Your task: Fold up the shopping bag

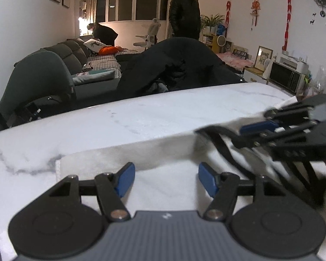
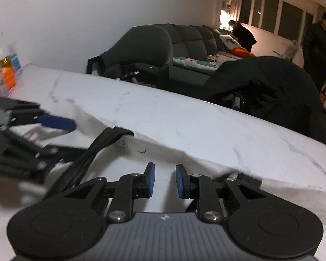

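Bag (image 1: 163,182) lies flat on marble table (image 1: 141,117), long axis across frame, directly under my left gripper (image 1: 167,179), jaws wide open. Right gripper (image 2: 165,179) half open, empty, beside black handles (image 2: 93,150).

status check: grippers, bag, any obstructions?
Left gripper open, right gripper open, both empty over the bag. White shopping bag flat on marble table, black handles loose on top. Nothing blocking.
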### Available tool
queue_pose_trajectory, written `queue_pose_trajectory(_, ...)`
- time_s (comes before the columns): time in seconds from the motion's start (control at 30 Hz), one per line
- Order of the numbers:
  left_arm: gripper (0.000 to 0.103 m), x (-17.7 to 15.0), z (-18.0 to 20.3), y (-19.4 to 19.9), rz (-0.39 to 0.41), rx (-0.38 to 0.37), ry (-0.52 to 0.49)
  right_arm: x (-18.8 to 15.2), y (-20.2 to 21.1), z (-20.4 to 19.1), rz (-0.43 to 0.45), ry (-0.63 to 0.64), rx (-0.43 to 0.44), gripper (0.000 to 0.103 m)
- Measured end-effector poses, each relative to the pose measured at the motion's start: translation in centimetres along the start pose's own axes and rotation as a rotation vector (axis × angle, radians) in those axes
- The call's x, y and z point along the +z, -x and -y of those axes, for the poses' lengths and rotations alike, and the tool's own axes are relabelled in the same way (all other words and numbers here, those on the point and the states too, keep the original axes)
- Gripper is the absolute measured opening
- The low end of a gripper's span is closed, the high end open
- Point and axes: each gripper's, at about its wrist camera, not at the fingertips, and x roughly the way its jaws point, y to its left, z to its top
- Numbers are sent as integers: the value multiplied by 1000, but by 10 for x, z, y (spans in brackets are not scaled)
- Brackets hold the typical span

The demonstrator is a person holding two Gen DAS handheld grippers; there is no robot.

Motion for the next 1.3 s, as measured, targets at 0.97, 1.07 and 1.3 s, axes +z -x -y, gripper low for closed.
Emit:
queue_pose_trajectory(0.97, 4, 25, -24, -60, -33, -283, 469, -1, -1, 24, 55, -72, 75, 22)
queue_pose_trajectory(1.07, 0, 16, -26, -68, -25, -273, 469, -6, 10, 44, 52, -106, 90, 22)
queue_pose_trajectory(1.3, 2, 17, -16, -66, 17, -233, 403, -24, 33, 56, 4, 13, 58, 21)
